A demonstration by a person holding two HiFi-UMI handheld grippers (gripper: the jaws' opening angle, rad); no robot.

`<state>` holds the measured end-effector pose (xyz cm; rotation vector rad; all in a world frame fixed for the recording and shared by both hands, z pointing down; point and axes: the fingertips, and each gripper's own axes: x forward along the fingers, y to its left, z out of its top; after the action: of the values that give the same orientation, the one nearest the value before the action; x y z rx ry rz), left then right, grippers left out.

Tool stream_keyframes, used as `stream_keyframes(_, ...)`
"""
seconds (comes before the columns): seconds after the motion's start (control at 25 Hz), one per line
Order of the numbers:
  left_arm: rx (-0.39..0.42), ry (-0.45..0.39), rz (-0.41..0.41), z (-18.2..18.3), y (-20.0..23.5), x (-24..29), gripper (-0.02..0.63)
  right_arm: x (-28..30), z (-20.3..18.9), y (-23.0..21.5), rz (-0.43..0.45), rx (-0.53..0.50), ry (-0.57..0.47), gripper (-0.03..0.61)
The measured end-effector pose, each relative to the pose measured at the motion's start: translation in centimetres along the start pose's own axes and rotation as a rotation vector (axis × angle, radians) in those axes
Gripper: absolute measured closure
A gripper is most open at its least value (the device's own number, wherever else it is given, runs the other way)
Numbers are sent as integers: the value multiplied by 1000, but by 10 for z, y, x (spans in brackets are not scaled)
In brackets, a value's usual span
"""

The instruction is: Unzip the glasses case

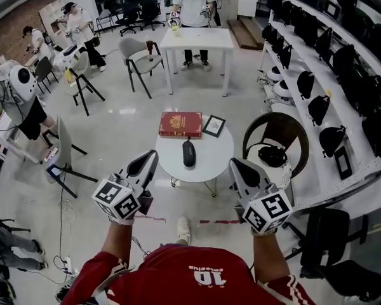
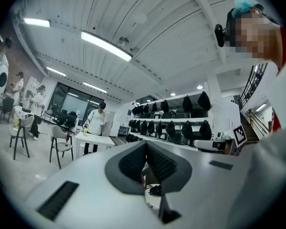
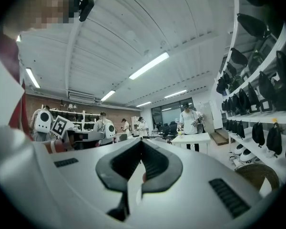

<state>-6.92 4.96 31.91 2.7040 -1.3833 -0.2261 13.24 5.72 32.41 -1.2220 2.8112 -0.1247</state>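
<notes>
In the head view a dark oval glasses case (image 1: 188,152) lies zipped shut near the middle of a small round white table (image 1: 209,164). My left gripper (image 1: 153,154) is held in the air short of the table's near left edge, with its jaws shut and nothing between them. My right gripper (image 1: 233,164) hangs short of the near right edge, jaws also together and empty. Neither touches the case. The left gripper view shows its pads (image 2: 133,163) meeting at the tip, and the right gripper view shows its own pads (image 3: 155,161) meeting likewise. Both grippers point level across the room.
A red book (image 1: 180,124) and a small framed picture (image 1: 214,125) lie at the table's far side. A dark round chair (image 1: 276,138) with a black bag stands to the right. Shelves (image 1: 317,49) of dark gear line the right wall. People, chairs and a white table (image 1: 197,40) stand farther off.
</notes>
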Motion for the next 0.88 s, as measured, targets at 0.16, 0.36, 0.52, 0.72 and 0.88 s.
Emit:
stream_keyframes(0.16,-28,-5,-5,0,38,16,606,38,2,-4,-3,-26,14,563)
stream_keyframes(0.36,-67,-18,-18,0,88,38,606,83,6,-12,-25,-54,36,564)
stream_keyframes(0.52,-89,-17,-34,0,123,59,606,121,5,-21,-35,-65,53,563)
stream_keyframes(0.72,-81,-19,-60,2,158,79,606,162,6,-32,-64,-84,35,563)
stream_keyframes(0.88,-81,-14,-82,2,181,93,606,186,4,-38,-81,-86,38,563)
